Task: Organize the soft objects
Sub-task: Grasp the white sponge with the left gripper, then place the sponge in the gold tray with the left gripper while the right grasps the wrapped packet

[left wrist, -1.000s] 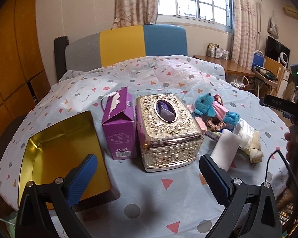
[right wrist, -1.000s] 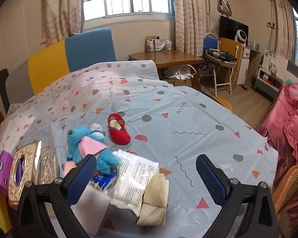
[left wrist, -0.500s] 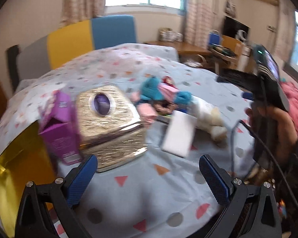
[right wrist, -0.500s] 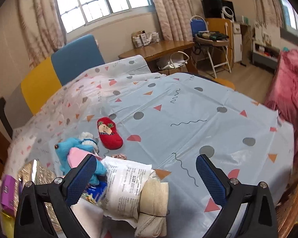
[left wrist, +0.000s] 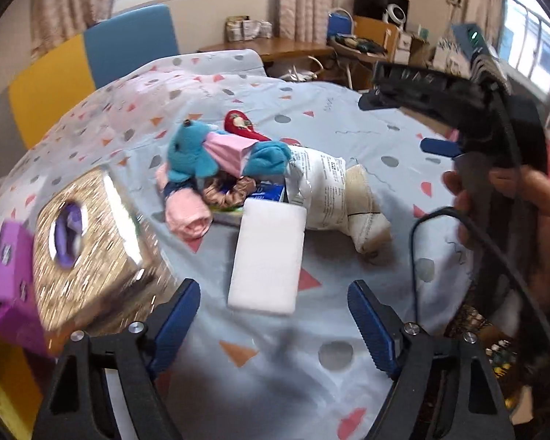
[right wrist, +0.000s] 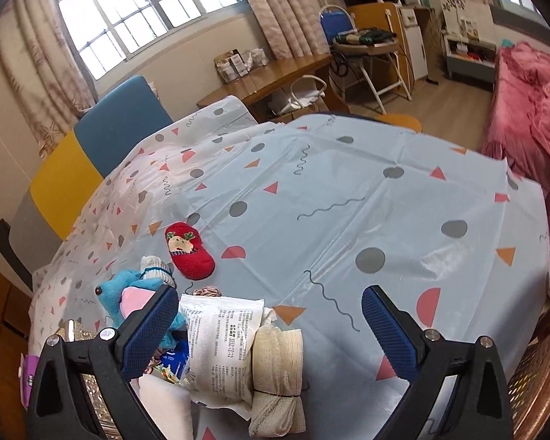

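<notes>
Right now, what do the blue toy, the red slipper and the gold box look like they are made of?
Blue toy: plush fabric, going by its fuzzy matte pile, with a smoother pink cloth piece.
Red slipper: fleecy or knitted textile; its surface is nubbly and dull, with a stitched picture.
Gold box: probably embossed metal or metallised plastic; it glints sharply, but blur leaves that open.

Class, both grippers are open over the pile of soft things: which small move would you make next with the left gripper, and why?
Probably ease the left gripper forward onto the white pad. It lies flat on the tablecloth just ahead of the open jaws, nearest of the pile and largely uncovered, while the blue plush toy and bandage roll lie farther back. The right gripper holds nothing.
</notes>
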The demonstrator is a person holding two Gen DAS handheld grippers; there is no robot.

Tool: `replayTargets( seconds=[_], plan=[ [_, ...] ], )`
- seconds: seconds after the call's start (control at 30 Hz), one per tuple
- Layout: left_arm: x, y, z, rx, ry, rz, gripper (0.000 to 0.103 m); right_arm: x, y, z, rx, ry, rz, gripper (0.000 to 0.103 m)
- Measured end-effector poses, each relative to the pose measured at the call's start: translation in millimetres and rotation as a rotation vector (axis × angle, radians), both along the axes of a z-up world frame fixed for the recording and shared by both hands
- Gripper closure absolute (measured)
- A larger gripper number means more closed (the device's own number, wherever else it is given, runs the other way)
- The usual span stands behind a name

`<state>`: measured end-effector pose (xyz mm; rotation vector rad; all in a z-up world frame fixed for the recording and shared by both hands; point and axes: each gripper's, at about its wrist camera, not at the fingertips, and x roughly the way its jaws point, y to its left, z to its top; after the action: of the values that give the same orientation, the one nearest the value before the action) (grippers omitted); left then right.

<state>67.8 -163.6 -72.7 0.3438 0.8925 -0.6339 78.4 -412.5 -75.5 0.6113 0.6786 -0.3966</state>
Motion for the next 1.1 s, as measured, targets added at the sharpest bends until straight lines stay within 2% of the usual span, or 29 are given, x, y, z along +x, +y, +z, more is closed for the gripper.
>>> replayTargets(
  seconds=[0.07,0.27,0.4,0.5,0.57,0.6,0.63,0.73,0.8,0.9,0.93,1.03,1.1],
  plan=[
    [6.0,-7.3,-4.2,0.009,0.007,-0.008,0.021,0.4,-0.6,-2.4,0.009,0.008,0.001,0.001],
    [24.5,-30.9,-24.6,0.099,-0.009,-0.022,0.021,7.3,6.9,-3.8,-0.006,0.025,0.043,0.001],
    [25.3,-45.4,-37.1,0.158,-0.067,-0.046,0.021,8.3,7.8,-4.7,-0.006,0.032,0.050,0.001],
    [25.7,-50.7,-45.6,0.165,-0.061,-0.053,0.022,10.0,8.9,-5.5,-0.008,0.038,0.058,0.001],
    [27.7,-52.8,-55.8,0.180,-0.052,-0.055,0.037,10.5,9.8,-5.7,-0.012,0.042,0.063,0.001],
    [28.5,-52.9,-60.9,0.183,-0.037,-0.056,0.051,10.4,10.1,-5.9,-0.013,0.043,0.064,0.001],
    [29.9,-51.0,-66.4,0.179,-0.017,-0.054,0.051,10.4,10.5,-6.0,-0.016,0.045,0.064,0.001],
    [24.9,-42.9,-63.2,0.130,-0.037,-0.049,0.054,12.5,12.2,-6.4,-0.022,0.052,0.075,0.002],
    [21.0,-36.7,-59.2,0.098,-0.035,-0.034,0.054,15.6,16.6,-6.8,-0.025,0.057,0.105,0.009],
    [16.6,-26.9,-55.7,0.069,-0.028,-0.010,0.055,21.7,25.8,-8.1,-0.041,0.072,0.156,0.012],
    [14.4,-23.8,-53.7,0.058,-0.025,-0.005,0.055,24.4,30.3,-9.1,-0.046,0.078,0.183,0.016],
    [5.9,-17.7,-45.6,0.028,-0.030,-0.005,0.055,37.8,45.8,-20.4,-0.050,0.145,0.272,0.019],
    [-0.2,-13.0,-41.2,0.010,-0.023,0.003,0.055,47.0,60.1,-27.8,-0.104,0.207,0.327,0.019]
  ],
)
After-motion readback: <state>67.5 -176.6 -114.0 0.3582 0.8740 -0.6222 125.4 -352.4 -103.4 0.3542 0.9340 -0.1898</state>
